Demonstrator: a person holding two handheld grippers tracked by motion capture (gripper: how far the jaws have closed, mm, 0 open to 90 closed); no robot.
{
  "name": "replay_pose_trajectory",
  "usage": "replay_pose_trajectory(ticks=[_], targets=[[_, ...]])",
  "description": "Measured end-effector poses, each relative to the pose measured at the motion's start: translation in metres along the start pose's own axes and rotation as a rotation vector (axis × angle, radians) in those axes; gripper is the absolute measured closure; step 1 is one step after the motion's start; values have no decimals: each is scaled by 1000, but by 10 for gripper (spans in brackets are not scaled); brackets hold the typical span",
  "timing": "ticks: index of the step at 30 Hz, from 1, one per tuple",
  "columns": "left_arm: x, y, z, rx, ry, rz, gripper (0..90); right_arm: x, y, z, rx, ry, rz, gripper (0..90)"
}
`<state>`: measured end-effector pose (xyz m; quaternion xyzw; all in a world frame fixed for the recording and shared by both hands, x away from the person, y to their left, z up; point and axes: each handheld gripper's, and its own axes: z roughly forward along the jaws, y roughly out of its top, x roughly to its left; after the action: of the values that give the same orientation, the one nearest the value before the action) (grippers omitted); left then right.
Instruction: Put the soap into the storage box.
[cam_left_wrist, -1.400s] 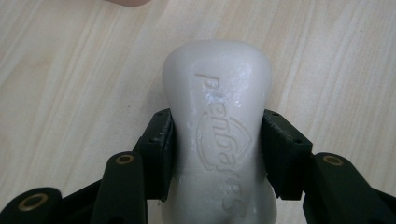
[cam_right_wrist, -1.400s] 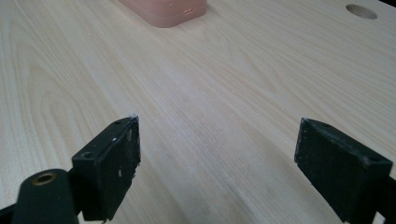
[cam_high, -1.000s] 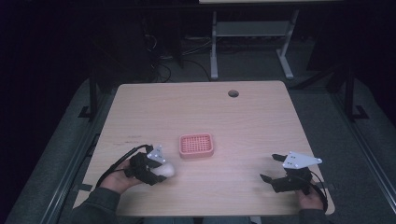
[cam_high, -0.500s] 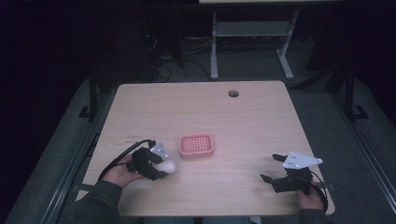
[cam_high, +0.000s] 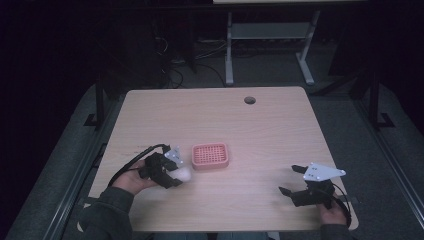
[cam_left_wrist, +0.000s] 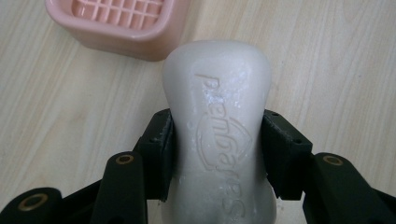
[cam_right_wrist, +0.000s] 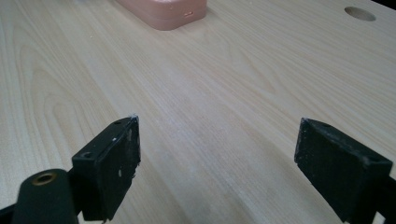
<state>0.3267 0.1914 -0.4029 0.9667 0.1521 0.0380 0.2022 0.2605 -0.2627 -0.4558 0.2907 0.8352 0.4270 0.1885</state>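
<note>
A white bar of soap (cam_left_wrist: 218, 121) with raised lettering is clamped between the jaws of my left gripper (cam_high: 177, 174), which is shut on it at the table's front left. The soap (cam_high: 184, 174) sits just left of a pink slatted soap dish (cam_high: 210, 155) near the table's middle; the dish's corner (cam_left_wrist: 116, 25) lies just beyond the soap's far end. My right gripper (cam_high: 291, 180) rests at the front right, open, with bare wood between its jaws (cam_right_wrist: 217, 154). The pink dish (cam_right_wrist: 163, 11) lies far ahead of it.
The light wooden table (cam_high: 260, 125) has a round cable hole (cam_high: 249, 100) near its far edge. A cable (cam_high: 135, 162) trails from the left gripper. A white metal frame (cam_high: 267, 45) stands on the dark floor behind the table.
My left gripper, holding the soap, has shifted slightly up and right toward the pink dish. The right gripper has stayed put.
</note>
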Motion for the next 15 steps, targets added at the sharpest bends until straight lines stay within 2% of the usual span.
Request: replay_pose_trajectory(ticks=[15], targets=[[10,14,0,-3,-14,12,494,0,0,-1,-6,-1,3,136]])
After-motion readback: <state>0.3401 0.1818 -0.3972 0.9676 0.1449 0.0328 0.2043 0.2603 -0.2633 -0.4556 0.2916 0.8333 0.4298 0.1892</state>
